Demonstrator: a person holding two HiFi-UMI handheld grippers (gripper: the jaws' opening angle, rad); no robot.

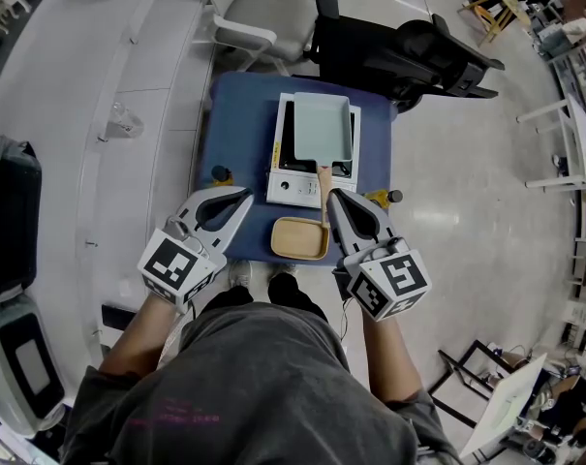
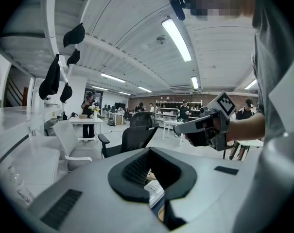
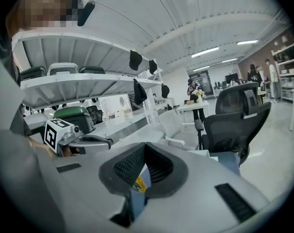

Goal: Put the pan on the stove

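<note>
A pale teal square pan (image 1: 322,129) sits on the white stove (image 1: 294,188) on the blue table (image 1: 239,134). Its wooden handle (image 1: 323,176) points back toward me. My right gripper (image 1: 334,197) is just at the near end of that handle, slightly to its right; its jaws are shut, and the right gripper view (image 3: 146,147) shows no handle between them. My left gripper (image 1: 246,198) hovers over the table's near left, left of the stove, jaws together and empty (image 2: 149,152). Each gripper shows in the other's view: the right gripper (image 2: 181,126) and the left gripper (image 3: 100,141).
A wooden plate (image 1: 299,237) lies on the table between the two grippers, just in front of the stove. A black office chair (image 1: 409,56) and a white chair (image 1: 263,13) stand beyond the table. A white counter (image 1: 79,114) with a clear cup (image 1: 126,121) runs along the left.
</note>
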